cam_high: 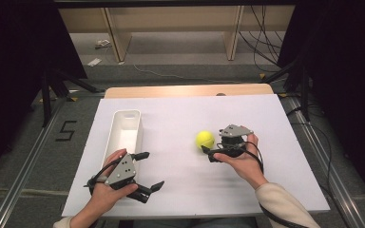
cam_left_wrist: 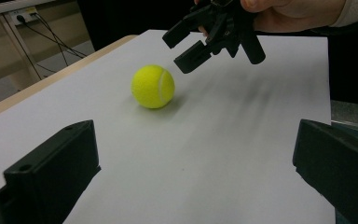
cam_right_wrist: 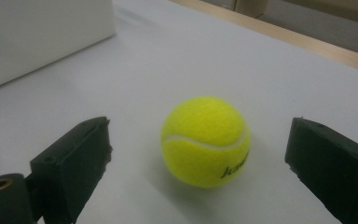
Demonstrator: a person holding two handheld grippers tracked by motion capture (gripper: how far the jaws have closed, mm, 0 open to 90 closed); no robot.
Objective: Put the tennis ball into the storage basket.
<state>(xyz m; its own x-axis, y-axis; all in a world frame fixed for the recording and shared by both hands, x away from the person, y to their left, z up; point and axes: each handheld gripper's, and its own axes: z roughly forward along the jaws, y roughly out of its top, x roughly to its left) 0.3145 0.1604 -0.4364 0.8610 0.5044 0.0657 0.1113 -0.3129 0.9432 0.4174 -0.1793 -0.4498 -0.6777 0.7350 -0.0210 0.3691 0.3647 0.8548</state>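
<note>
A yellow tennis ball rests on the white table top, right of the middle. My right gripper points left at the ball, low over the sheet. In the right gripper view the ball lies just ahead of its black jaws, which stand wide on either side and touch nothing. My left gripper hovers near the table's front left and faces the ball from a distance, its jaws wide apart with nothing between them.
A long white bin stands on the left half of the table, just beyond my left hand. The table's wooden far edge runs behind the white top. Shelving and cables lie on the floor farther back.
</note>
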